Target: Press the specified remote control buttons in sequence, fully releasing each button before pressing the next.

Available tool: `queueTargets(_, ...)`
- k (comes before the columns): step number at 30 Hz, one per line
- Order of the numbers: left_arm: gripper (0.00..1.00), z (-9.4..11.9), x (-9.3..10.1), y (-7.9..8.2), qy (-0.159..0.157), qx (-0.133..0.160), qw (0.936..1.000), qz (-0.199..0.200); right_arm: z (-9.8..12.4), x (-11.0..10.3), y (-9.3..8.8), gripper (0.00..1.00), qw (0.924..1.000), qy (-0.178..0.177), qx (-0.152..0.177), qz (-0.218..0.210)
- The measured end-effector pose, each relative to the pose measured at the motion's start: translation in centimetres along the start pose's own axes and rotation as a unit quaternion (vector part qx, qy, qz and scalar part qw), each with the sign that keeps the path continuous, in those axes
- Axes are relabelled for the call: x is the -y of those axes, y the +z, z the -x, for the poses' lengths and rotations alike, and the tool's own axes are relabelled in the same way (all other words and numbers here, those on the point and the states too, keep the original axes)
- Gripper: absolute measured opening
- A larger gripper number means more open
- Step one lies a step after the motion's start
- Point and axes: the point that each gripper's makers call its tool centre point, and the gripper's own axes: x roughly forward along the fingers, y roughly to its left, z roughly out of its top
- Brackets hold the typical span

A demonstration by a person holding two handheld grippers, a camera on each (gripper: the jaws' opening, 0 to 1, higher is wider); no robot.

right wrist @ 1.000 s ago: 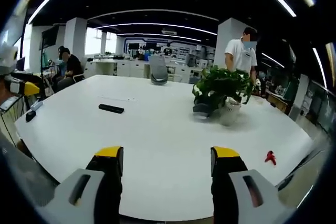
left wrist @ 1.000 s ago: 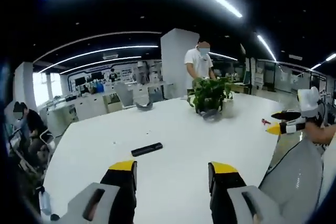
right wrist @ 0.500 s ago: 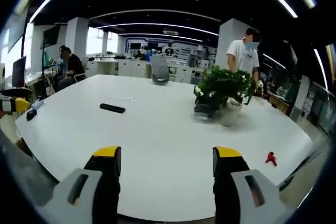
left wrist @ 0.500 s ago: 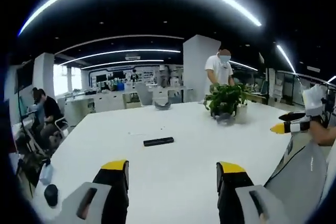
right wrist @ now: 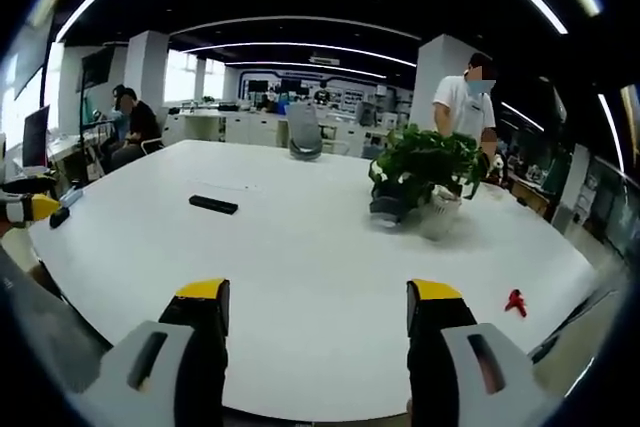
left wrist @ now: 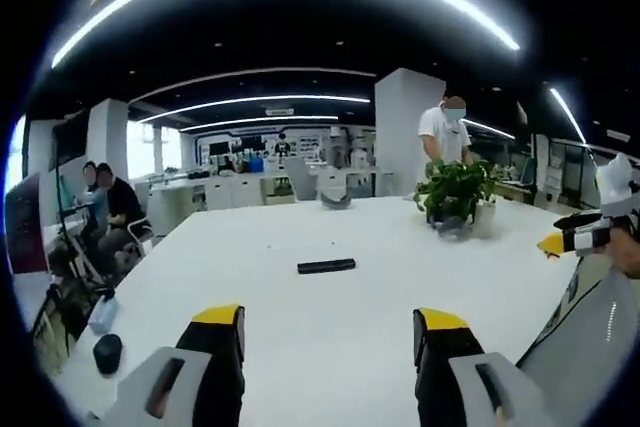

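A black remote control (left wrist: 326,266) lies flat on the big white table (left wrist: 380,297), well beyond my left gripper (left wrist: 330,325), whose yellow-tipped jaws stand wide apart with nothing between them. In the right gripper view the same remote (right wrist: 213,205) lies far off to the left of centre on the table (right wrist: 330,287). My right gripper (right wrist: 316,297) is open and holds nothing. The right gripper's yellow tip (left wrist: 552,243) enters the left gripper view from the right edge; the left gripper's tip (right wrist: 40,208) enters the right gripper view from the left edge.
A potted green plant (right wrist: 425,172) stands on the table's far right part, with a person (right wrist: 462,97) behind it. A small red object (right wrist: 515,300) lies near the right edge. A seated person (left wrist: 110,212), a dark round item (left wrist: 107,352) and a bottle (left wrist: 103,310) are at the left.
The left gripper view has swung leftward, so the remote and plant sit further right in it. The right gripper view barely shifted. Both grippers stay open.
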Motion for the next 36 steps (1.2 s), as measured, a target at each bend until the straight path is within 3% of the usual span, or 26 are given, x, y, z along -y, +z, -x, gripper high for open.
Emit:
queueTargets(4, 0.71, -0.4, 0.2, -1.2, -0.001, -0.031, 0.9994, -0.014, 0.2, 0.5, 0.2, 0.77, 0.9999, -0.013, 0.005, -0.004)
queueTargets(12, 0.71, -0.2, 0.7, -0.7, -0.006, -0.016, 0.9990, -0.042, 0.1, 0.5, -0.1, 0.76, 0.9998, -0.006, -0.002, -0.019)
queueTargets(36, 0.73, -0.4, 0.2, -0.3, 0.000, -0.001, 0.9998, -0.019, -0.4, -0.2, -0.8, 0.72, 0.9996, 0.009, -0.025, 0.010)
